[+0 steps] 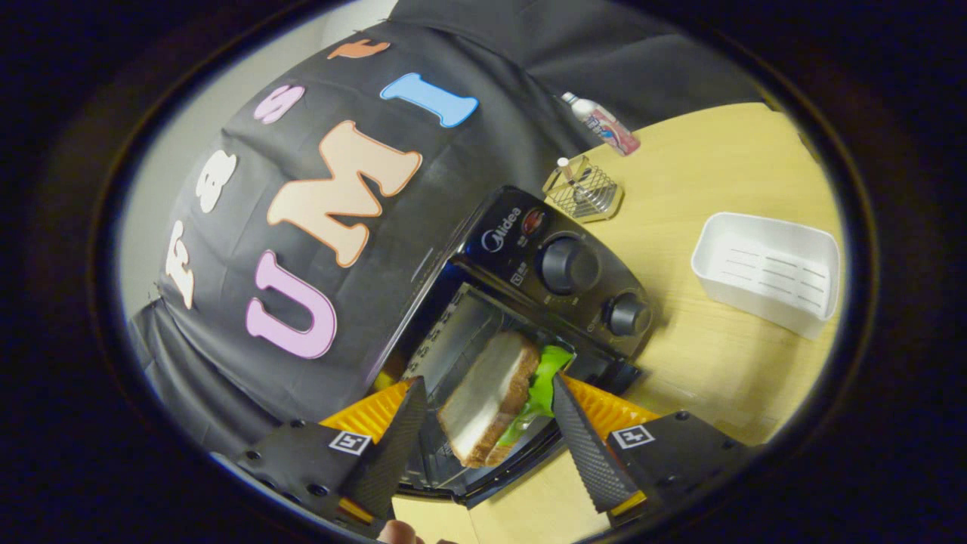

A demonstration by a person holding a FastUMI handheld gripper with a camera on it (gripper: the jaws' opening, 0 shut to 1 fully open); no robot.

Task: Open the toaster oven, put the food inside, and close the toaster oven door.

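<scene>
1. Brown-crusted sandwich, pale bread face showing, green leaf along its far edge. It lies at the mouth of the toaster oven, partly in the cavity and partly over the lowered door.
2. Gripper: fingers spread wide, one on each side of the sandwich. A gap shows between each finger and the bread, so no grip on it.
3. Toaster oven is black and glossy, door dropped open toward the fingers. Two round knobs sit on its control panel, beside the cavity.
4. Tabletop is light wood-grain, smooth, matte. The oven stands on it, backed close against the black cloth wall.
5. Beyond the oven, near the wall: a small wire rack on a yellowish base, and past it a plastic bottle lying on its side.
6. Well apart from the oven, on the knob side: a white plastic tray, shallow, slotted floor.
7. Pale plain room wall shows past the cloth's edge.
</scene>
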